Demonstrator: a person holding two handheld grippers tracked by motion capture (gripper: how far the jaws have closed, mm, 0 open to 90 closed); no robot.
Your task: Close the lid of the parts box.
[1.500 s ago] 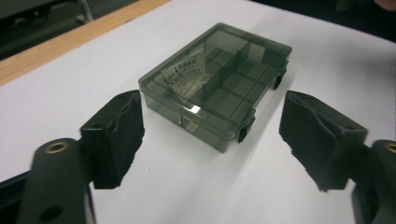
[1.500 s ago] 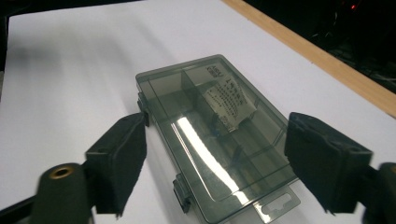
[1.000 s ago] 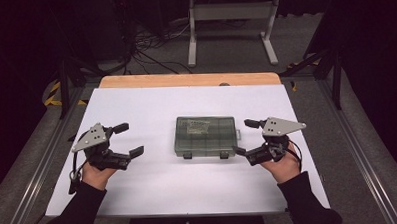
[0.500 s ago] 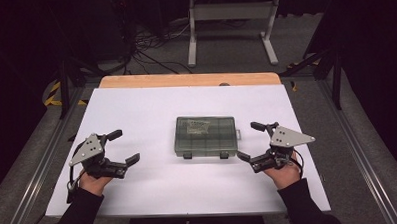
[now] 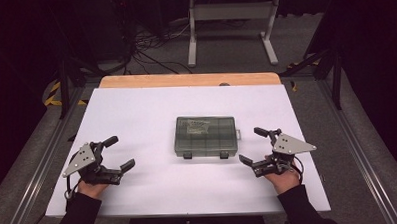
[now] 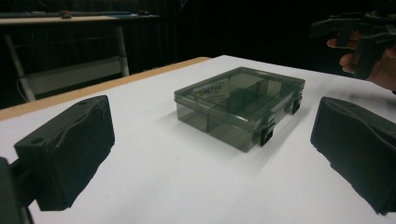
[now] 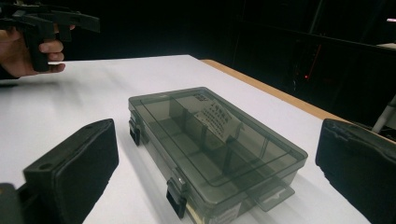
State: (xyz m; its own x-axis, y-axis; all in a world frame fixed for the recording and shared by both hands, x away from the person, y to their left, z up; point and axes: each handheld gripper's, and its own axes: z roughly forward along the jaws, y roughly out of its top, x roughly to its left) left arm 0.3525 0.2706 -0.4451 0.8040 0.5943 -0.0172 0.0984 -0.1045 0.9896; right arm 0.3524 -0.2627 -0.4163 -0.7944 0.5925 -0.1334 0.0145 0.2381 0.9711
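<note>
**Both tools held wide at either side of a closed compartment box**

The left tool [image 5: 117, 154] is held low over the near left part of the white counter [image 5: 136, 114], its jaws spread wide with nothing between them. The right tool [image 5: 253, 146] is held the same way at the near right, its jaws having just been opening and now standing wide, also with nothing between them. Each tool is gripped by a hand in a dark sleeve that comes in from the near edge. Both tools are pointed inward, toward the middle of the counter.

Between them, a smoky transparent box [image 5: 206, 135] is seen lying flat near the centre of the counter, apart from both tools. Its lid is closed, and two dark latches [image 7: 176, 199] are set along its near long side. In the right gripper view, dividers can be made out through the lid, and a slip of printed paper [image 7: 217, 119] is seen lying inside.

Farther off, a strip of bare wood [image 5: 185, 80] is exposed at the counter's far edge. Beyond it, a grey metal stand [image 5: 232, 21] and loose cables [image 5: 149, 43] are seen on the floor.
</note>
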